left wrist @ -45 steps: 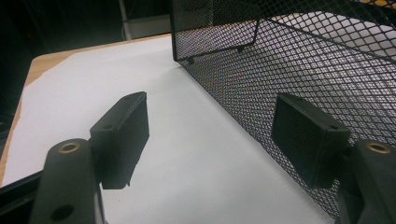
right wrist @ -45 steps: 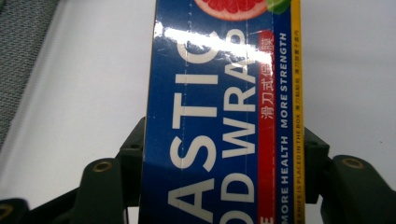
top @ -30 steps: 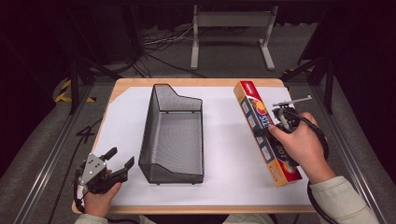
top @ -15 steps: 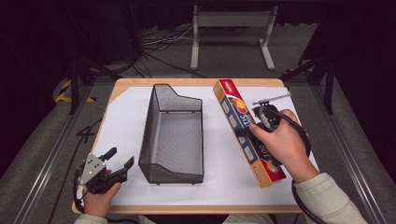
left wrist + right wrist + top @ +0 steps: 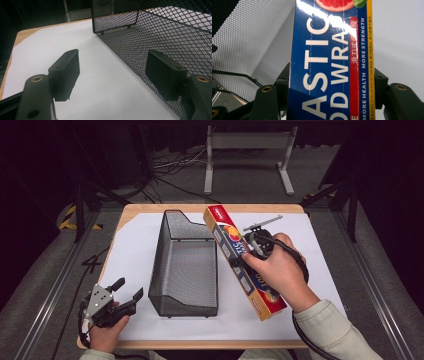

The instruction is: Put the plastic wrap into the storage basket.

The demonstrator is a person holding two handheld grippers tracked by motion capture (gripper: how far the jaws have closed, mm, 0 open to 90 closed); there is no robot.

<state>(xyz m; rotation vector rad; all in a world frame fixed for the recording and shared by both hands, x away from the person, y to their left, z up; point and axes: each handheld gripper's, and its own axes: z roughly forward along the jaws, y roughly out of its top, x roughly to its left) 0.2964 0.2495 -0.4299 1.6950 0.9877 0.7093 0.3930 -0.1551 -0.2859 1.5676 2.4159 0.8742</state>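
Observation:
A long plastic wrap box (image 5: 240,262), blue with red and yellow edges, hangs above the table beside the right wall of the black mesh basket (image 5: 186,265). My right gripper (image 5: 250,251) is shut on the plastic wrap box (image 5: 332,65), its jaws pressing both long sides; the basket's mesh (image 5: 254,37) lies just to its left. My left gripper (image 5: 122,296) rests open near the table's front left corner, nothing between its fingers (image 5: 66,72). The mesh basket wall (image 5: 160,35) stands close on that gripper's right.
White paper (image 5: 135,245) covers the wooden table (image 5: 250,208). A metal stand (image 5: 247,155) and cables lie on the floor behind the table. Bare paper (image 5: 310,250) stretches to the right of the box.
My right gripper has carried the plastic wrap box leftward, from the table's right side up to the basket's right wall. The left gripper has stayed put.

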